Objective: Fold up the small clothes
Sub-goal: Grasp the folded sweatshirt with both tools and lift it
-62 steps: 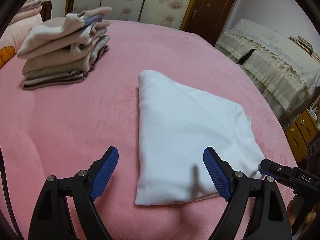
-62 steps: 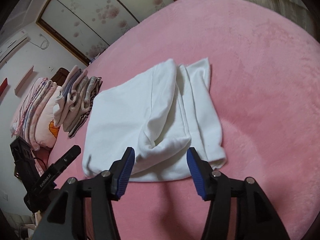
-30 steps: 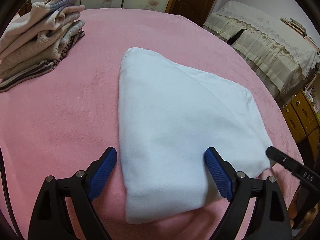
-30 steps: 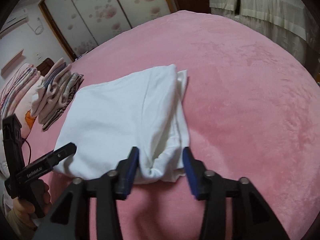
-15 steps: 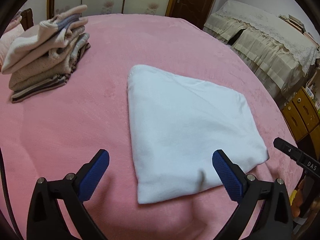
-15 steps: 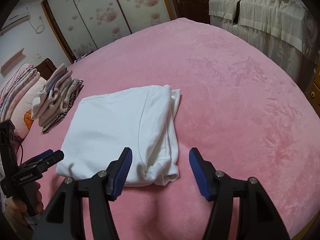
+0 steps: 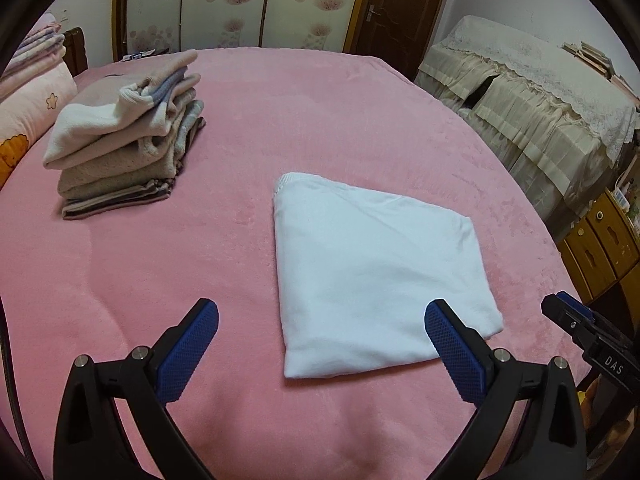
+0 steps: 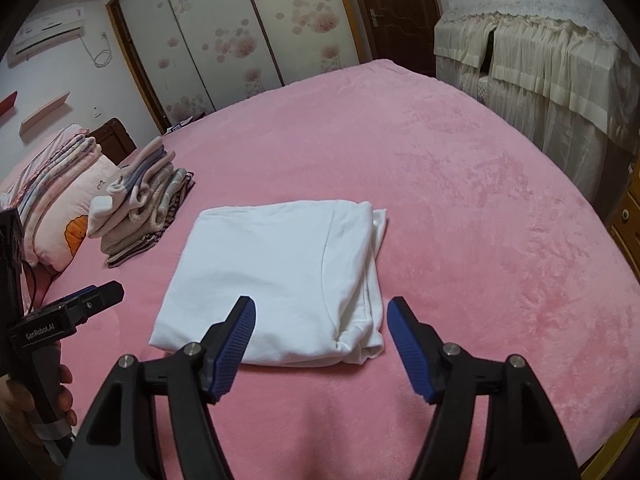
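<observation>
A white garment lies folded flat on the pink bed; it also shows in the right wrist view. My left gripper is open and empty, raised just short of the garment's near edge. My right gripper is open and empty, hovering at the garment's near right corner, where folded layers bunch. Each gripper shows at the edge of the other's view.
A stack of folded clothes sits on the bed at the back left, also seen in the right wrist view. Pillows lie beyond it. A lace-covered piece of furniture and a wooden cabinet stand right of the bed.
Both grippers have drawn back and up from the white garment. The right gripper's jaws, which were narrowed around the garment's corner, have opened wider. The garment lies still.
</observation>
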The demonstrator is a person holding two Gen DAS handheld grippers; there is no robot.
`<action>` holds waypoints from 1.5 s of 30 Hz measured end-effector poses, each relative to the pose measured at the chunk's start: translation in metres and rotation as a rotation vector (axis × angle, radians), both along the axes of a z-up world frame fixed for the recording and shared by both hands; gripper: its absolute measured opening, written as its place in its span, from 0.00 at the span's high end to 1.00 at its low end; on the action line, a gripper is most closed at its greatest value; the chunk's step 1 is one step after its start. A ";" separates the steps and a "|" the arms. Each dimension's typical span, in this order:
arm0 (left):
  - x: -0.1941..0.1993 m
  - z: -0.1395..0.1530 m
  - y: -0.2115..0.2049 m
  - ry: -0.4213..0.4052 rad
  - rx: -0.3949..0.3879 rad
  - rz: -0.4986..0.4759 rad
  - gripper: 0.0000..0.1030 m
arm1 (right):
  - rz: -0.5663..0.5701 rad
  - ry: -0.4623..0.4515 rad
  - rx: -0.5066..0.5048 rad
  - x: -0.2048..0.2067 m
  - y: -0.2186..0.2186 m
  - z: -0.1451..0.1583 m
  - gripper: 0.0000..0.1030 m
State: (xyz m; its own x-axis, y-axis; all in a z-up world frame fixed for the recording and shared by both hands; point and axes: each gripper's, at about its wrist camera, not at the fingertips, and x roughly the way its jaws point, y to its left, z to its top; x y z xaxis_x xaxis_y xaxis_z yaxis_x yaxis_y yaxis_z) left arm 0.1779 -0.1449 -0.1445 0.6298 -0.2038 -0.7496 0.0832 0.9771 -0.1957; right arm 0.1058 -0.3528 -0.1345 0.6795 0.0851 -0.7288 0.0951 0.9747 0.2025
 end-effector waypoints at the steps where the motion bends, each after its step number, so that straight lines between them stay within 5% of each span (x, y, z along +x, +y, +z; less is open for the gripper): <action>1: -0.003 0.004 0.001 -0.007 -0.002 0.005 0.00 | 0.006 -0.009 -0.009 -0.002 0.002 0.004 0.33; 10: -0.011 0.024 0.002 -0.051 0.006 0.020 0.00 | 0.083 -0.076 -0.114 -0.008 0.019 0.027 0.31; 15: 0.000 0.017 -0.003 -0.069 0.011 -0.001 0.00 | 0.132 -0.031 -0.157 0.009 0.023 0.015 0.28; 19: 0.022 -0.005 -0.006 -0.004 0.001 -0.011 0.00 | 0.138 0.065 -0.085 0.036 0.008 -0.013 0.28; 26: 0.072 -0.076 0.003 0.262 -0.116 -0.015 0.01 | 0.112 0.213 0.119 0.081 -0.032 -0.073 0.28; 31: 0.093 -0.106 0.007 0.334 -0.169 -0.034 0.01 | 0.102 0.270 0.238 0.098 -0.052 -0.104 0.28; 42: 0.127 -0.125 0.010 0.311 -0.327 -0.110 0.01 | 0.155 0.216 0.365 0.130 -0.059 -0.127 0.30; 45: 0.135 -0.126 0.013 0.294 -0.392 -0.094 0.01 | 0.173 0.208 0.372 0.144 -0.053 -0.129 0.42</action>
State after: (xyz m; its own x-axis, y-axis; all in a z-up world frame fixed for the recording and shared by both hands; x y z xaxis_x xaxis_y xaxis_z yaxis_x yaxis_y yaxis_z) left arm 0.3130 -0.1318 -0.2707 0.3686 -0.5518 -0.7481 0.0535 0.8160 -0.5756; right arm 0.2493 -0.4058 -0.2638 0.4748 0.4658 -0.7467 0.0129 0.8447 0.5351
